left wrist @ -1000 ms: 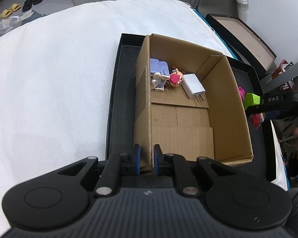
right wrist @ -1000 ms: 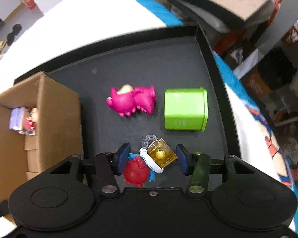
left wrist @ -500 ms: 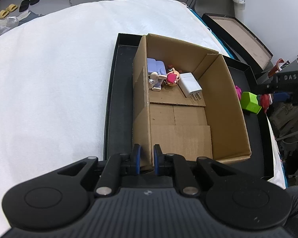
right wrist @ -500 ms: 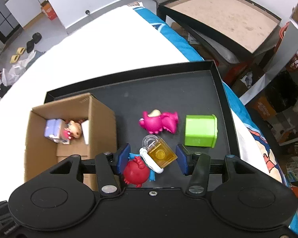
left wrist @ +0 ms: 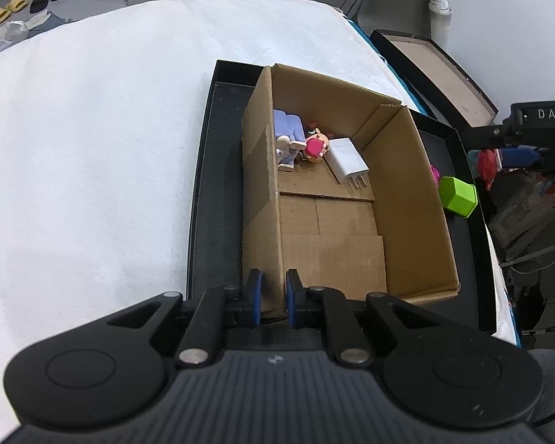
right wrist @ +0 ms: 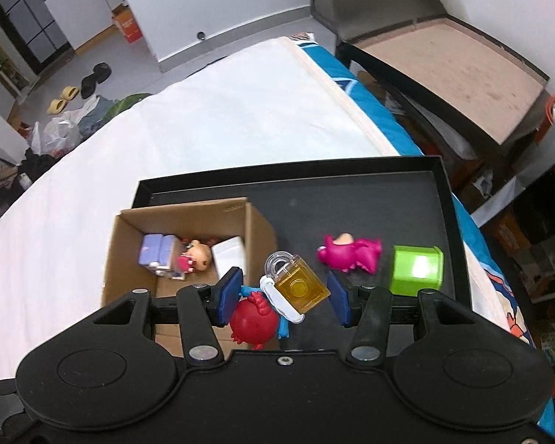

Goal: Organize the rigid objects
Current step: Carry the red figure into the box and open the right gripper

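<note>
Two grippers working.
Right gripper: clenching red-and-yellow figurine, rising off tray toward cardboard box.
Left gripper: pinching box wall, steadying.

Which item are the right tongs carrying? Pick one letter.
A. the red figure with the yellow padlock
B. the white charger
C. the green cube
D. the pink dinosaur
A: the right tongs are closed on the red figure with the yellow padlock, lifted above the black tray; the other three lie untouched.
</note>
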Demonstrator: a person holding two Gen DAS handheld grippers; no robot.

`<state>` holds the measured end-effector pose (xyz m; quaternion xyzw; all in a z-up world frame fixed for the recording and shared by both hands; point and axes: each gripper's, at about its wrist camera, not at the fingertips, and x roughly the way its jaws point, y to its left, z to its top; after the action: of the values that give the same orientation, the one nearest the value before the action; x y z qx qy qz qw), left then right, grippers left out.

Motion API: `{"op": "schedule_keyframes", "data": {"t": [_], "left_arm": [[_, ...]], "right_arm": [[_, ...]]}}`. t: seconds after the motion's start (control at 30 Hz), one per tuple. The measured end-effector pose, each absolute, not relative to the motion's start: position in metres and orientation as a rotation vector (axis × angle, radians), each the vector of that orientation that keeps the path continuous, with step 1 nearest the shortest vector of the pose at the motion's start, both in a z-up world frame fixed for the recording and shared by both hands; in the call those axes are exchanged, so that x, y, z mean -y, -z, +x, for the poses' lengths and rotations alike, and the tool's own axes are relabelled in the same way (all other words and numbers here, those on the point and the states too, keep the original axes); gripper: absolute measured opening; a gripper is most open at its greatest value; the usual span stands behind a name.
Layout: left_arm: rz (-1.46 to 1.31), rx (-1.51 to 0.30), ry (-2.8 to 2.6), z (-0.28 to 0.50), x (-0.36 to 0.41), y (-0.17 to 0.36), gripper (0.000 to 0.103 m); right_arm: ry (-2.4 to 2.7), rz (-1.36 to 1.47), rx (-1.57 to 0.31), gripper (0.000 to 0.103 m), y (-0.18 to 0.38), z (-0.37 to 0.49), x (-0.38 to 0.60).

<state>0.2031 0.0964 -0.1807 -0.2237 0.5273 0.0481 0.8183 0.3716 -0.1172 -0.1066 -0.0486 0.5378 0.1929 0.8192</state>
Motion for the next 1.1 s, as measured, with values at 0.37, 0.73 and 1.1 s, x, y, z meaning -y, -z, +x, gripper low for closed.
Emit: {"op": "schedule_keyframes", "data": {"t": [0.37,0.73,1.1], "left_arm": [[-0.539,-1.102,-0.070,0.197,-0.107,0.183,0.013],[-0.573,-1.085,-0.040,0.195,-0.115,0.187,0.014],[-0.598,-1.067,-0.021,0.191,-0.121,0.190,0.014]], "right_arm": [[-0.477,-0.145,-1.157,0.049,0.112,0.356,0.077],[-0.538,-0.179,-1.195,0.049,0.125,0.340,0.041],[-0.530,-0.162,-1.236,0.050,0.134,0.337,0.029]]}}
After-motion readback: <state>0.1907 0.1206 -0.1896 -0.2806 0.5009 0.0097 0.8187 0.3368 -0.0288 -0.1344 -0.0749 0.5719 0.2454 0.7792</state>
